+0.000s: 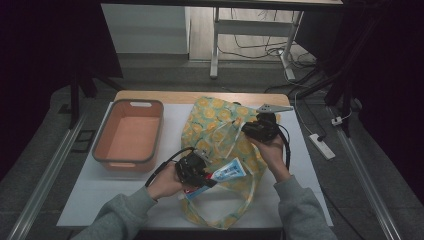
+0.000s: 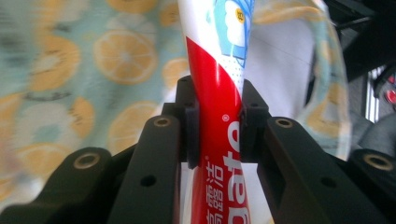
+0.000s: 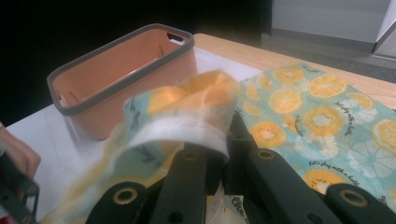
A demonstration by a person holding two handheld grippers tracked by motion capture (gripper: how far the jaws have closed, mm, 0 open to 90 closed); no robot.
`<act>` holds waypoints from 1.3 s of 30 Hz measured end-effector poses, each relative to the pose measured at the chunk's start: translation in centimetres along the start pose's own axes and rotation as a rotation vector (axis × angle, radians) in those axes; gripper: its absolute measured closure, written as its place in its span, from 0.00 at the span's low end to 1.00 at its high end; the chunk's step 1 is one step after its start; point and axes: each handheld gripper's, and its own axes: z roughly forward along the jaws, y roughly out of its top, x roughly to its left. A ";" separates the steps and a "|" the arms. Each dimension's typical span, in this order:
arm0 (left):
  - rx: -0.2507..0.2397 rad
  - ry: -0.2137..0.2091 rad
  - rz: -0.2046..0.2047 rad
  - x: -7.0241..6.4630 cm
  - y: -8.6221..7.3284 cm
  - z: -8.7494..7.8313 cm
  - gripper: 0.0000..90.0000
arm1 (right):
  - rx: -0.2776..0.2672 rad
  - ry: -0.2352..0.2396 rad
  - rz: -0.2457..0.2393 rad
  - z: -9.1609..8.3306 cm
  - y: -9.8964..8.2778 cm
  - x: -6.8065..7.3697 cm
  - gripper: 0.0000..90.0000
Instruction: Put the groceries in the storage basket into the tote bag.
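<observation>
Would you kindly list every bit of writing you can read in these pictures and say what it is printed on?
"ate", the end of a white brand word cut off by the frame edge, with an ® mark: red part of the toothpaste tube clamped in the left gripper.
Chinese characters beside it: too cropped to read reliably.
"let's play with a bubble", roughly; small script: lemon-print bag.

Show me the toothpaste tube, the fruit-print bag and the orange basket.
toothpaste tube (image 2: 217, 100), left gripper view, red middle of the tube
fruit-print bag (image 1: 216, 119), high view, flat printed cloth
orange basket (image 3: 122, 80), right gripper view, grey rim of the near wall
</observation>
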 end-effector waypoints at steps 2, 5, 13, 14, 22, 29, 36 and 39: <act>-0.002 -0.001 0.006 -0.2 0.1 0.1 0.82 | -0.003 0.003 -0.001 0.0 0.0 0.0 0.98; 0.005 0.003 -0.015 0.3 0.1 0.4 0.82 | 0.001 0.007 -0.003 0.0 0.0 0.1 0.98; 0.044 0.029 -0.045 1.3 -0.4 0.8 0.82 | -0.026 0.003 -0.007 -0.5 0.3 0.2 0.98; 0.044 0.029 -0.047 1.4 -0.3 0.9 0.82 | -0.030 0.004 -0.004 -0.6 0.3 0.1 0.98; 0.040 0.026 -0.092 3.1 0.7 1.8 0.82 | -0.041 0.030 -0.015 -0.3 0.4 0.9 0.98; -0.004 0.064 -0.132 4.1 1.9 2.4 0.82 | -0.038 0.045 -0.033 -0.1 0.5 1.6 0.98; 0.005 0.091 -0.128 4.9 3.0 3.4 0.82 | -0.039 0.042 -0.025 -0.2 0.5 1.4 0.98; -0.012 0.112 -0.125 5.3 3.2 3.8 0.82 | -0.044 0.044 -0.018 -0.3 0.4 1.3 0.98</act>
